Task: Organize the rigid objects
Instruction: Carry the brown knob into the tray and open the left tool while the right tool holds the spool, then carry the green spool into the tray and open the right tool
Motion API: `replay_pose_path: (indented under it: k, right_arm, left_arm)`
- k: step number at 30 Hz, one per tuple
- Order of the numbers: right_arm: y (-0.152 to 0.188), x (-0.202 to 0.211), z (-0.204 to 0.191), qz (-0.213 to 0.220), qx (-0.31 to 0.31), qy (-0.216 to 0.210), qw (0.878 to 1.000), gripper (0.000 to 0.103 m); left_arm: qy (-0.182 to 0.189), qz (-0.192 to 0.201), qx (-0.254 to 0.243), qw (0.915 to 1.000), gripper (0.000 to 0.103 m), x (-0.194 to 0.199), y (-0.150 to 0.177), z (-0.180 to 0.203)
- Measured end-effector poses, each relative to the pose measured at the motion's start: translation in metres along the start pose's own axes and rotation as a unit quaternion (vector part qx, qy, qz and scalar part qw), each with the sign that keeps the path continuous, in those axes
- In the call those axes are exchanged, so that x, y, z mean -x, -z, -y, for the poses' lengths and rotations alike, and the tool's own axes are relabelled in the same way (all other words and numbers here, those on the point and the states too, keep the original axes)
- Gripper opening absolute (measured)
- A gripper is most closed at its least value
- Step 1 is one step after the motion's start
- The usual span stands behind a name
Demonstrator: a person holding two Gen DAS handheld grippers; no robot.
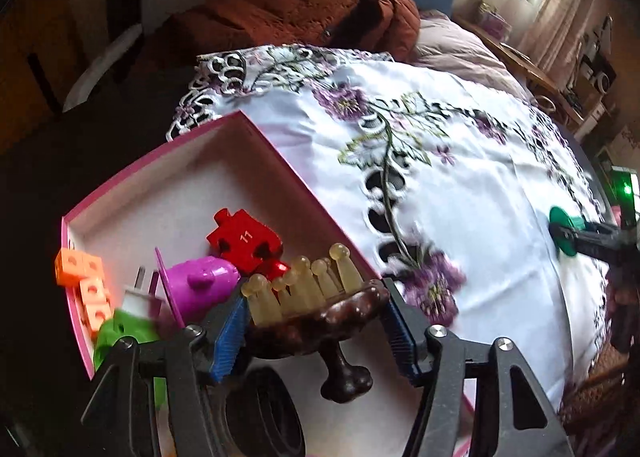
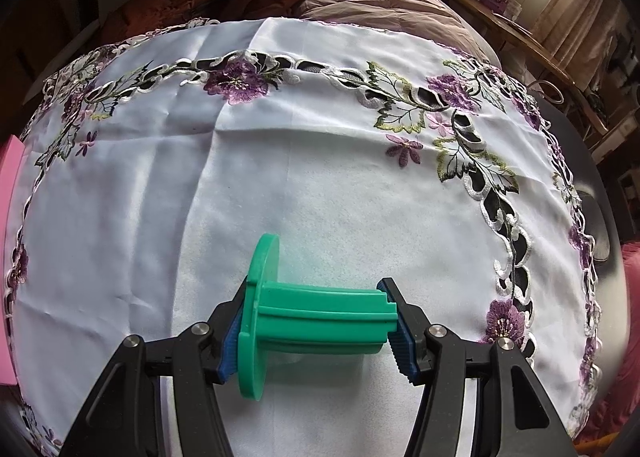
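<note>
Left gripper (image 1: 312, 331) is clamped on a dark wooden comb (image 1: 320, 309) with pale teeth, tilted down over the pink box (image 1: 240, 129) where the red puzzle piece (image 1: 244, 239) and purple toy (image 1: 200, 283) already sit. Looks like drop-off time: lower, then let go. Right gripper (image 2: 316, 327) grips a green spool (image 2: 320, 317) above the white tablecloth (image 2: 280, 185), waiting its turn.

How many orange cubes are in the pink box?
4 show, linked in a chain at the pink box's left wall: orange cubes, running from the rim downward. More may hide behind the green piece.
</note>
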State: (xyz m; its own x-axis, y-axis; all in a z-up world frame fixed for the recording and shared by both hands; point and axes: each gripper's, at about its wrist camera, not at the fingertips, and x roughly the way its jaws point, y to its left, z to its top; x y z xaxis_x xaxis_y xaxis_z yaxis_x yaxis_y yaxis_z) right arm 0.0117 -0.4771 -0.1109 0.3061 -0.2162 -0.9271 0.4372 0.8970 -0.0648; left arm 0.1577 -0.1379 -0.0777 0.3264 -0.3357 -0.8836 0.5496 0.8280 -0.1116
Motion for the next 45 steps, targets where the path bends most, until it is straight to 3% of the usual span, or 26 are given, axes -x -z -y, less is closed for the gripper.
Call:
replay_pose_path:
  k: [5,10,19,32,40,45]
  right_arm:
    - [0.0,0.0,0.001,0.0,0.0,-0.001,1.0,0.06]
    - [0.0,-0.001,0.001,0.0,-0.001,-0.002,1.0,0.06]
    - [0.0,-0.001,0.001,0.0,-0.003,-0.002,1.0,0.06]
    - [-0.001,0.003,0.0,0.008,-0.006,-0.004,1.0,0.06]
    - [-0.006,0.021,-0.009,0.056,0.006,-0.028,0.998,0.06]
    - [-0.004,0.017,-0.026,0.049,0.039,-0.041,0.997,0.06]
  left_arm:
    - [-0.029,0.013,0.013,0.9994,0.062,-0.009,-0.007,-0.008]
    - [-0.008,0.027,0.037,0.9989,0.066,0.0,-0.001,-0.015]
    - [-0.01,0.07,0.056,0.9959,0.066,0.032,0.017,-0.013]
    - [-0.05,0.145,0.088,0.9843,0.066,0.105,0.069,-0.003]
    - [-0.055,0.155,0.109,0.9804,0.066,0.125,0.095,-0.009]
    - [-0.058,0.158,0.125,0.9779,0.066,0.13,0.105,-0.018]
